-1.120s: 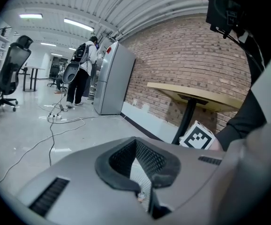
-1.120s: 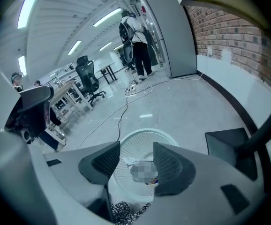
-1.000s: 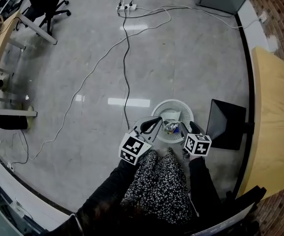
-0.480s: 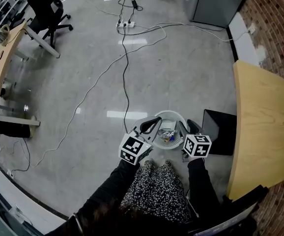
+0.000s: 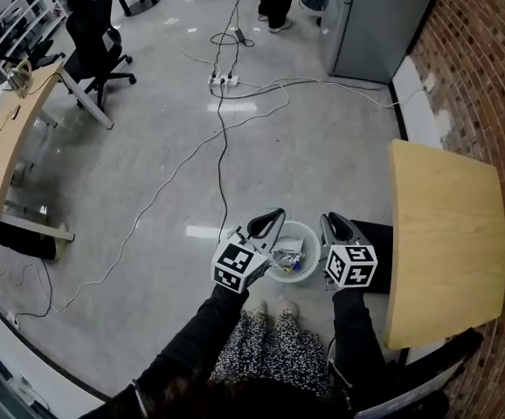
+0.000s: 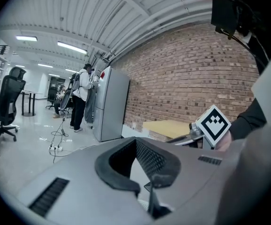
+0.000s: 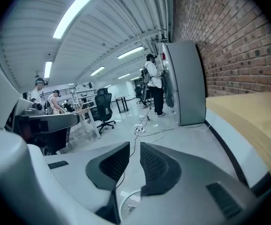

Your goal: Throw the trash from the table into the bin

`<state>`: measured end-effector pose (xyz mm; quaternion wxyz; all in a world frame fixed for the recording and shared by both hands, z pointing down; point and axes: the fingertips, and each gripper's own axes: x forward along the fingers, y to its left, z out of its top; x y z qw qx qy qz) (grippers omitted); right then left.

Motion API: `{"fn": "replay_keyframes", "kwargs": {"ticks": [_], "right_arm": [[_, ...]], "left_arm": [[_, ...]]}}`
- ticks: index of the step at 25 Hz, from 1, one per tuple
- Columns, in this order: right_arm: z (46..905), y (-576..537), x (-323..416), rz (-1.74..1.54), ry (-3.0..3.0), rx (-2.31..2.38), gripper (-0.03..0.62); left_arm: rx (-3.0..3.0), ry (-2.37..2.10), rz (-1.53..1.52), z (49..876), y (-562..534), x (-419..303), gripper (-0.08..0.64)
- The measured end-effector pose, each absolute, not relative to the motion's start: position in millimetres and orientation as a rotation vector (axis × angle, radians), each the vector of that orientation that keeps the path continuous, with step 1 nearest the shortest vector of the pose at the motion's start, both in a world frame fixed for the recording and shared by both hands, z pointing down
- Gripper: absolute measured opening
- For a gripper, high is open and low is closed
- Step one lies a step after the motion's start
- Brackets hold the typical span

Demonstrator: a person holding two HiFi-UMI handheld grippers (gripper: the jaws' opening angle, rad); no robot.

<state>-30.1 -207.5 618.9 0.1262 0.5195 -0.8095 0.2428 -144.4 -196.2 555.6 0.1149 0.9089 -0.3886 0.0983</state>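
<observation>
Both hands hang above the white bin (image 5: 305, 229) at lower centre of the head view, the left tool (image 5: 268, 222) on its left edge and the right tool (image 5: 335, 225) on its right. That suits a drop into a bin standing on the floor (image 5: 322, 147) at the person's feet. The left tool's jaws stand apart with nothing between them. The right tool's jaws have just been closing and now show only a narrow slit, also with nothing in it. The trash (image 5: 286, 258), a crumpled, partly shiny wad, lies inside the bin with neither tool touching it, so this piece appears to be delivered. The pale wooden desk (image 5: 445, 234) fills the right of the frame just beside the bin, and no litter shows on the part of its top in view. A dark flat object (image 5: 377, 234), which cannot be identified, lies between the bin and the desk. The floor is glossy grey and reflects the ceiling lights, and a long cable (image 5: 220, 164) runs across it to a power strip (image 5: 222, 81) at top centre. A brick wall (image 5: 484, 59) lines the right edge, with a grey cabinet (image 5: 366, 16) beside it. An office chair (image 5: 95, 24) and a second desk (image 5: 3, 138) stand at upper left.
</observation>
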Motion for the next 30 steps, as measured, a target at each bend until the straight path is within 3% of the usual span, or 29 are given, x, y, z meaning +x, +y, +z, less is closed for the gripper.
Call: {"fn": "replay_keyframes", "kwargs": {"ticks": [6,16,30], "right_arm": [[545,-215,-19,0.616,-2.402,1.550,0.015],[455,-217,-11,0.529,-2.483,1.627,0.012],[381,-213,-6,0.352,-2.546,1.614,0.012]], "left_arm": [[2.663,-1.201,0.243,502,-208,-138,0.005],[2.589,-1.325,0.330,455,-213,-152,0.005],[2.610,-1.428,0.209,380,-224,-159,0.005]]}}
